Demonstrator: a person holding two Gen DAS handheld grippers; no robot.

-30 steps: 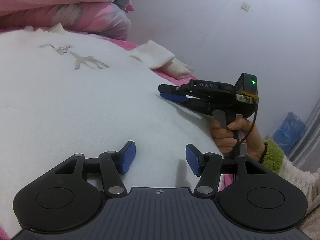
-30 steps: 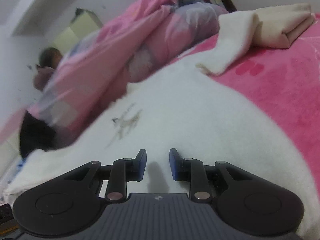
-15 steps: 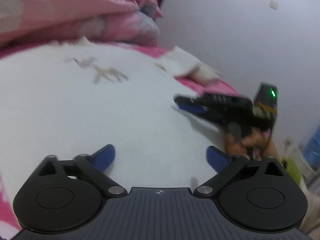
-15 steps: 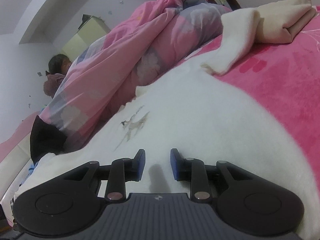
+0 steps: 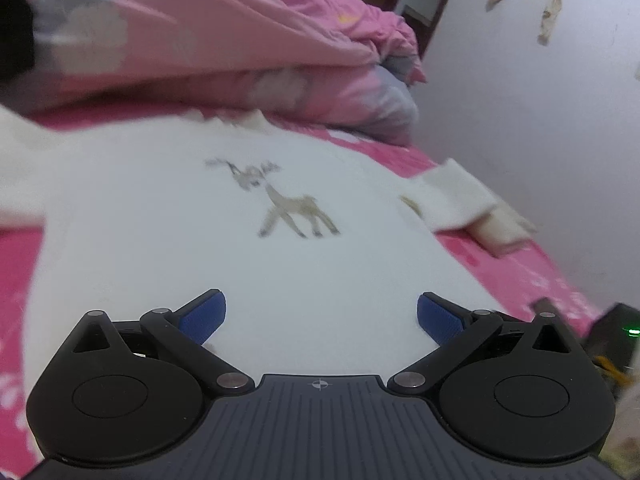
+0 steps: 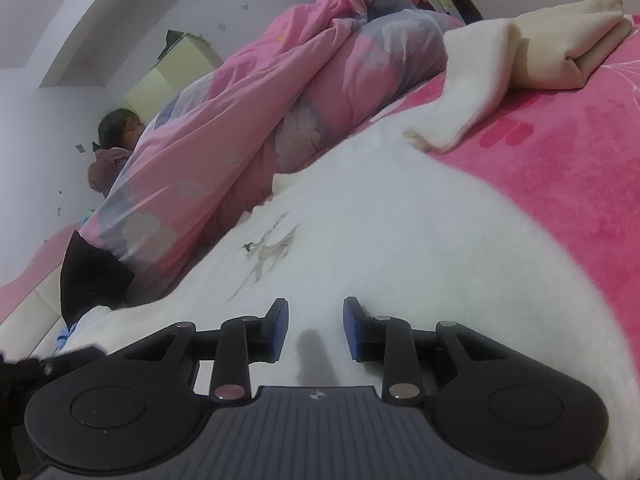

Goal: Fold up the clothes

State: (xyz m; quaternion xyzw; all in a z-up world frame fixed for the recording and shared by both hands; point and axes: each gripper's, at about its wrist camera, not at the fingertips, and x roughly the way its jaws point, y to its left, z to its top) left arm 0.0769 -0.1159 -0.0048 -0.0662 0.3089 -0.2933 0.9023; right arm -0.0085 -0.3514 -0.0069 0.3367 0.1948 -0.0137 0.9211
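A white fleece garment (image 5: 280,272) with a grey deer print (image 5: 280,204) lies spread flat on the pink bed. My left gripper (image 5: 320,316) hovers over its near part, jaws wide open with nothing between them. In the right wrist view the same garment (image 6: 440,240) and deer print (image 6: 272,252) lie ahead. My right gripper (image 6: 316,328) sits low over the fleece, its jaws a narrow gap apart and opening slightly. Its pads (image 6: 280,328) are not pressing on cloth. The right gripper's body (image 5: 616,332), green light on, shows at the left view's right edge.
A folded cream garment (image 5: 460,200) (image 6: 540,52) lies on the pink sheet (image 5: 520,264) beyond the white one. A bunched pink quilt (image 5: 200,40) (image 6: 280,100) fills the far side. A person (image 6: 120,132) sits behind it. A wall (image 5: 520,100) borders the bed.
My left gripper opened from half apart to fully wide, lifted and swung left, so the right gripper slid to its view's edge. The right gripper stayed put, its gap widening slightly.
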